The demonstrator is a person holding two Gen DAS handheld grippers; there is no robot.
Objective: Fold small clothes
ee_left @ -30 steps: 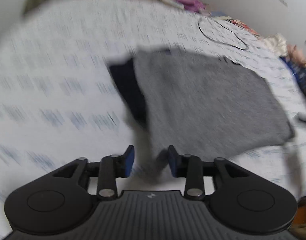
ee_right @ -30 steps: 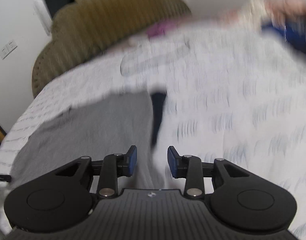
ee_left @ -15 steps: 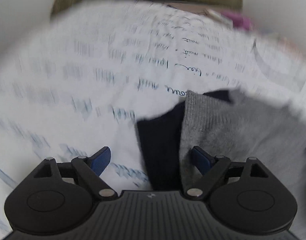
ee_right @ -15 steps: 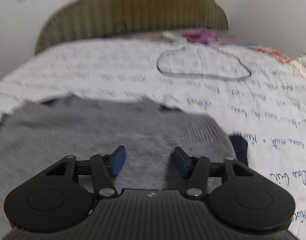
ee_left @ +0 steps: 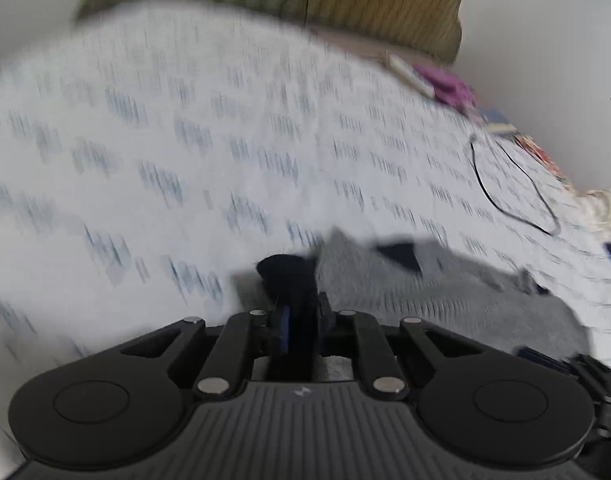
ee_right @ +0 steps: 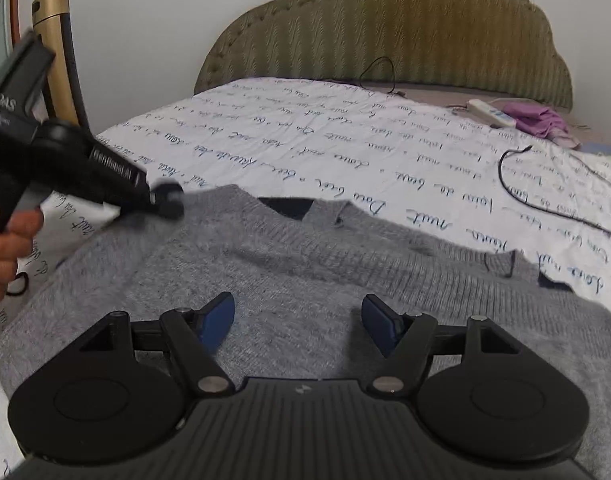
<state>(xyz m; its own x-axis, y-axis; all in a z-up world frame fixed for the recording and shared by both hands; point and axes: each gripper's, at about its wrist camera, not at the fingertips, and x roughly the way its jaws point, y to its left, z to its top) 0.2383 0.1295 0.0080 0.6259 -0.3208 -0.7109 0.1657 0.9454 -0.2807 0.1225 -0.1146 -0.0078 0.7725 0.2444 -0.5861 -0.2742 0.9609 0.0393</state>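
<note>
Item: grey sweater [ee_right: 305,280], spread on the bed [ee_right: 345,140], fold barely begun; left gripper [ee_left: 301,320] fingers pinch its dark-lined edge at 9 o'clock; right gripper [ee_right: 297,320] fingers spread over its middle, gripping nothing; remaining folds outstanding.

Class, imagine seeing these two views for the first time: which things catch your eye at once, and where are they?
The grey sweater fills the foreground, spread on the script-printed bedsheet. The left gripper pinches its dark navy edge; the right gripper hovers open above the knit. Behind rises the scalloped olive headboard.
</note>
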